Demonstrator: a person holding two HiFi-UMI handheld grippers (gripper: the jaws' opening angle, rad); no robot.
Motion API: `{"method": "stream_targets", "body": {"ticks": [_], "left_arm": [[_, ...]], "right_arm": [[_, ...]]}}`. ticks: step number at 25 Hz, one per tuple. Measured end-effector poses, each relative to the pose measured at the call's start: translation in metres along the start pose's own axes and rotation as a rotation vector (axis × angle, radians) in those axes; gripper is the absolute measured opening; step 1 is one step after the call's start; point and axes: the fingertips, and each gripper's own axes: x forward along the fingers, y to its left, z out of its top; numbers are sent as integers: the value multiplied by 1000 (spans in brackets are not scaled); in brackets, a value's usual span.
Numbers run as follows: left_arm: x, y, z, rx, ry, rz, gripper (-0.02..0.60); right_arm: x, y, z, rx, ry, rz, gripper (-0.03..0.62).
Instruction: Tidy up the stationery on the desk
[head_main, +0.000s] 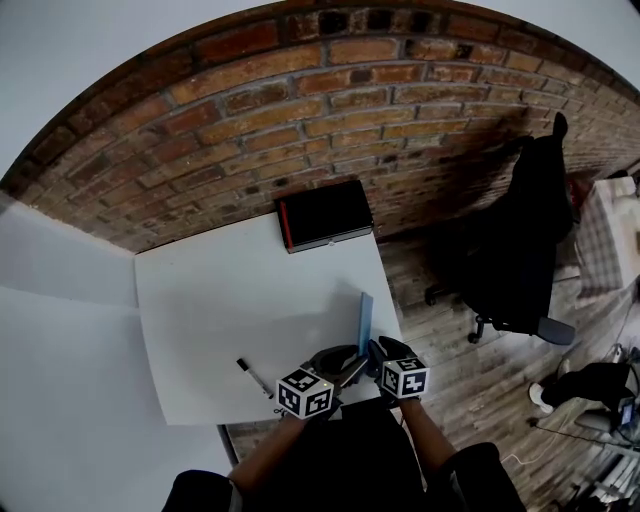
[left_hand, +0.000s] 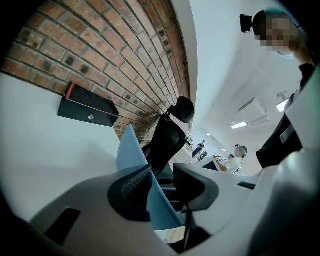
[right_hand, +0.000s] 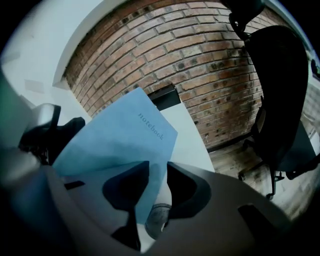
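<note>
A light blue notebook (head_main: 366, 322) stands on edge above the white desk's (head_main: 220, 300) front right corner. My right gripper (head_main: 379, 351) is shut on its lower part; in the right gripper view the cover (right_hand: 120, 135), printed "notebook", runs up from between the jaws (right_hand: 155, 182). My left gripper (head_main: 345, 362) sits just left of it. In the left gripper view the notebook (left_hand: 131, 147) passes between the jaws (left_hand: 162, 182) and lies against the left pad (left_hand: 136, 185), with a gap to the right pad. A black marker (head_main: 253, 376) lies on the desk near the front edge.
A black box with a red edge (head_main: 323, 214) lies at the desk's far edge by the brick wall (head_main: 300, 110). A black office chair (head_main: 520, 250) stands on the wooden floor to the right. People stand far off in the left gripper view.
</note>
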Motion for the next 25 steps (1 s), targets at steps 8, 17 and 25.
{"method": "stream_targets", "body": {"ticks": [8, 17, 25], "left_arm": [[14, -17, 4, 12, 6, -64, 144], [28, -33, 4, 14, 22, -145, 141], [34, -45, -4, 41, 52, -183, 141]], "right_arm": [[-52, 14, 57, 196, -223, 167, 124], [-50, 38, 110, 127, -121, 268, 130], [-37, 31, 101, 39, -23, 185, 137]]}}
